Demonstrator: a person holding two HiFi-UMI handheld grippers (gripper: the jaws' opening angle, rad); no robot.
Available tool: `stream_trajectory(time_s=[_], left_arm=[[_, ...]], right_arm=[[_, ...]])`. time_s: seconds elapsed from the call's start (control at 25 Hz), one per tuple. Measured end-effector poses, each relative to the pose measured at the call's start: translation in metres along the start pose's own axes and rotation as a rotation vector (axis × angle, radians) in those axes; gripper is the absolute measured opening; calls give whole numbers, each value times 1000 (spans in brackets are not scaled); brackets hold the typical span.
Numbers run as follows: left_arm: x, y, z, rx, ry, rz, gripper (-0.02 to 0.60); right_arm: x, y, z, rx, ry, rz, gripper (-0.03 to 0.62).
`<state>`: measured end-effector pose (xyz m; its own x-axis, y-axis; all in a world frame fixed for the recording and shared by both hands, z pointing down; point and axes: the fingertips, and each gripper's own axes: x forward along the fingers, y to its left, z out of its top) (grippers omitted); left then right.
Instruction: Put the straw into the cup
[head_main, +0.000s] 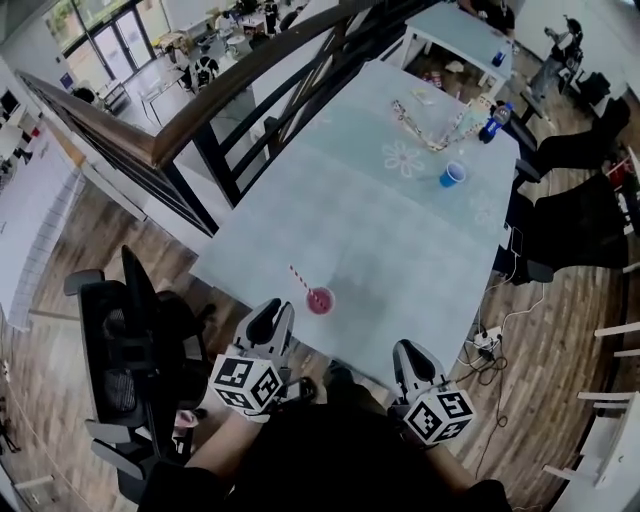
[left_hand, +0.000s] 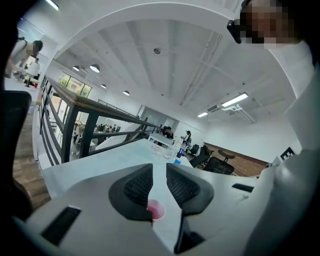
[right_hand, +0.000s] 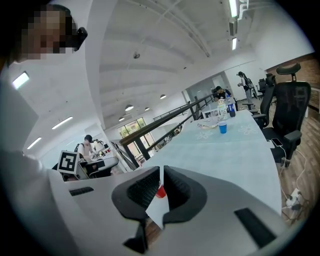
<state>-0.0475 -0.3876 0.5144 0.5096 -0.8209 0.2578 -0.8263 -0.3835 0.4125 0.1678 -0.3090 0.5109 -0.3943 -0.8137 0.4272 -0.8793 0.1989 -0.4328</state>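
Cup, pink, upright near the close edge of a pale green table. Inside it already, a red-and-white striped straw, leaning out over the rim, up and to the left in the head view.

Just short of the cup and slightly to its left, the left gripper, clear of both cup and straw. Along its own jaws: parted, with nothing between them, only the cup's pink mouth visible past the gap, lower down on the tabletop.

To the right of the cup and closer to the person, the right gripper, likewise touching nothing. Along that one's jaws: pads drawn in to a thin slit and clamped on nothing (a red scrap of the cup visible through the slit, beyond the tips).

Far beyond the cup, toward the table's other end: a blue cup, then a blue bottle and, beside it, a pale chain-like string lying loose on the surface.

Left of the cup and off the table: a black office chair on wood flooring. Beyond the cup and to its left, a dark handrail slanting along the table's long side.
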Motion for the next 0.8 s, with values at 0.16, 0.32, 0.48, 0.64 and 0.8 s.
stream_trajectory(time_s=[0.16,0.32,0.48,0.64,0.8], left_arm=[[-28,-22,23,14,-61,-42,92],[-61,-48,33,64,-100,-88,92],[-91,-68,43,127,-127,-135,92],[-119,-81,39,197,-133,-158,92],[-143,-91,27,217,-128,-178,92]], right_arm=[[-14,15,0,-20,-21,7,48],[-31,29,-8,-27,-39,11,48],[-42,48,-11,-38,-60,18,48],[-51,66,-18,-51,-73,31,48],[-63,81,-27,-74,-86,49,48]])
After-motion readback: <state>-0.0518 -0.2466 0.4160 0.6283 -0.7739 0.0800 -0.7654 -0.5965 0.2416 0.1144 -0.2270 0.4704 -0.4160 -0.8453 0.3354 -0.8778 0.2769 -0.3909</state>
